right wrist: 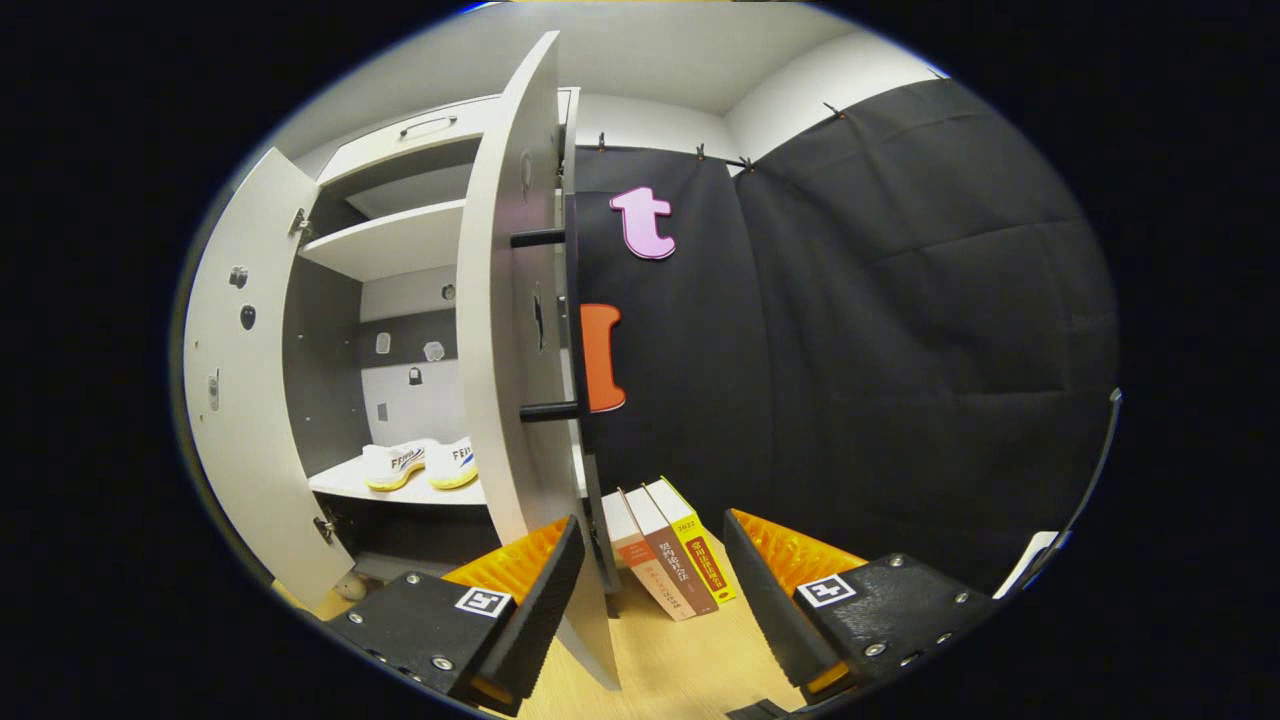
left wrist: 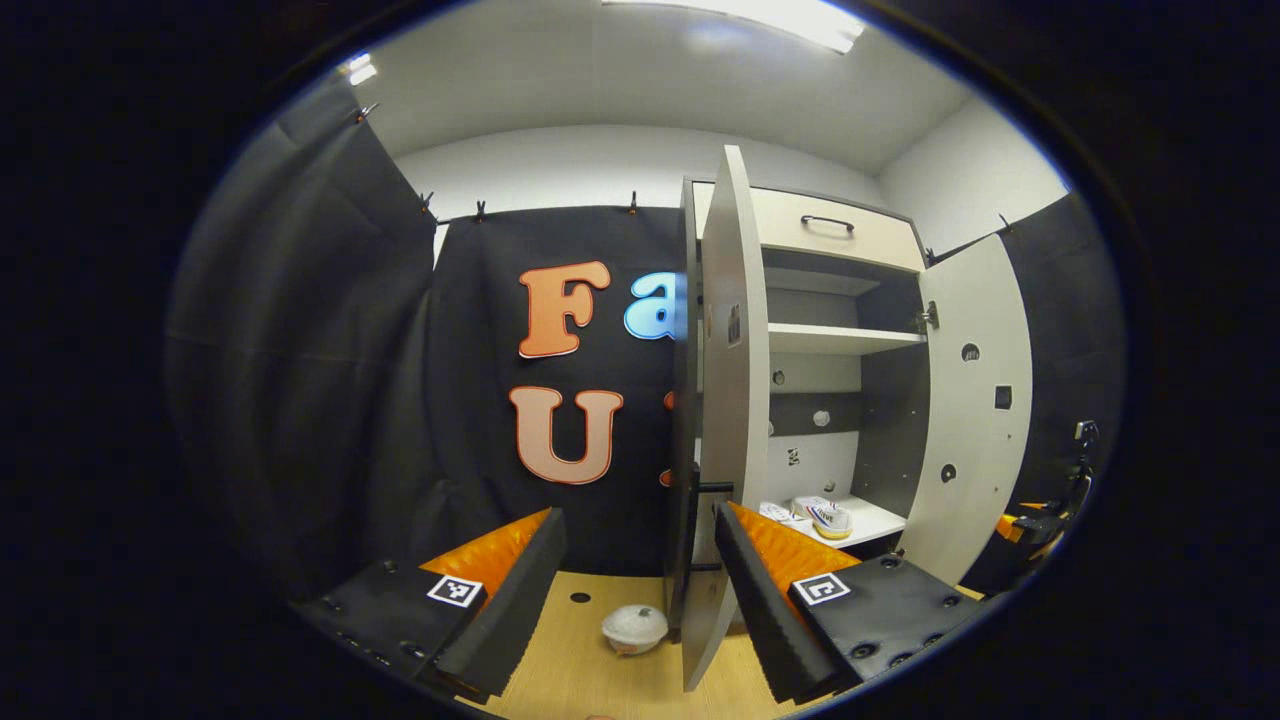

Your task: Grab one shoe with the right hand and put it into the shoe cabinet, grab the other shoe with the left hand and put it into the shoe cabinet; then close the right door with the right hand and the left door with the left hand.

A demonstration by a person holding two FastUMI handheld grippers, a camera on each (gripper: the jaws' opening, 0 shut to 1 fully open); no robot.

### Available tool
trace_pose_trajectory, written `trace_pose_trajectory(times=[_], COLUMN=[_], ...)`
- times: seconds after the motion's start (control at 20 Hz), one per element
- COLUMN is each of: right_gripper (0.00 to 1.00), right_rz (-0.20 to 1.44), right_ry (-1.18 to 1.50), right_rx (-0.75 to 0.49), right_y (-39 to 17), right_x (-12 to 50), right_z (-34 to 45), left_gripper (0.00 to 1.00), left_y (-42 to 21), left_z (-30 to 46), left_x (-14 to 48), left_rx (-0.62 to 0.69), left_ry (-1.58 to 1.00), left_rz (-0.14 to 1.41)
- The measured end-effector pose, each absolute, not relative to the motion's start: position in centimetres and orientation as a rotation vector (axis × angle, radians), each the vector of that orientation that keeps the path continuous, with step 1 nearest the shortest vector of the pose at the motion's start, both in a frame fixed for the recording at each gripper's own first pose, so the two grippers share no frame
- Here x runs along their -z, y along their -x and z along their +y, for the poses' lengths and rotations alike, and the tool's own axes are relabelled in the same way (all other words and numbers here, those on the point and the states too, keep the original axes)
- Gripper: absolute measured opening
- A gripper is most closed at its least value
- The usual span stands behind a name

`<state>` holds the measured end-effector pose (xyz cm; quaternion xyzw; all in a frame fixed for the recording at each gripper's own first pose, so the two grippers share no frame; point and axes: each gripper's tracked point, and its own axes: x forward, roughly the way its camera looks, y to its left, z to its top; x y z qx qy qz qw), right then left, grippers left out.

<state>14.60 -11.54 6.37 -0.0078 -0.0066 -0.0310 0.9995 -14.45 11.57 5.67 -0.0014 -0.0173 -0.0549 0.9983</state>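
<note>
Two white shoes (right wrist: 420, 465) are seen side by side on the lower shelf of the shoe cabinet (left wrist: 840, 340), both flat doors standing open. Slanted books (right wrist: 665, 560) are shown in the right gripper view, a rounded white object (left wrist: 634, 628) in the left gripper view. The left gripper (left wrist: 640, 585) and right gripper (right wrist: 650, 585) are held wide open, empty.

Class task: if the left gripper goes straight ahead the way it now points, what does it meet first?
Probably the edge of the open left door, which stands between the open left gripper's fingers; depth is unclear.
</note>
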Motion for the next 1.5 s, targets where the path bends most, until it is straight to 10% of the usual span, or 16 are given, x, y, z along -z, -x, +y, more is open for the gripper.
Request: trace_pose_trajectory(times=[0.85, 1.5], right_gripper=[1.00, 0.91], right_rz=[0.021, 0.064], right_ry=[-0.073, -0.049], right_rx=[-0.255, -0.197], right_y=[-21.1, -25.1], right_x=[-4.5, -3.6], right_z=[7.5, 10.2], left_gripper=[0.95, 0.96], left_y=[15.5, 14.7], left_z=[15.8, 19.8], left_x=[-4.9, -1.2], left_rx=[0.050, -0.011], left_ry=[0.018, 0.017], left_rz=[-0.033, 0.020])
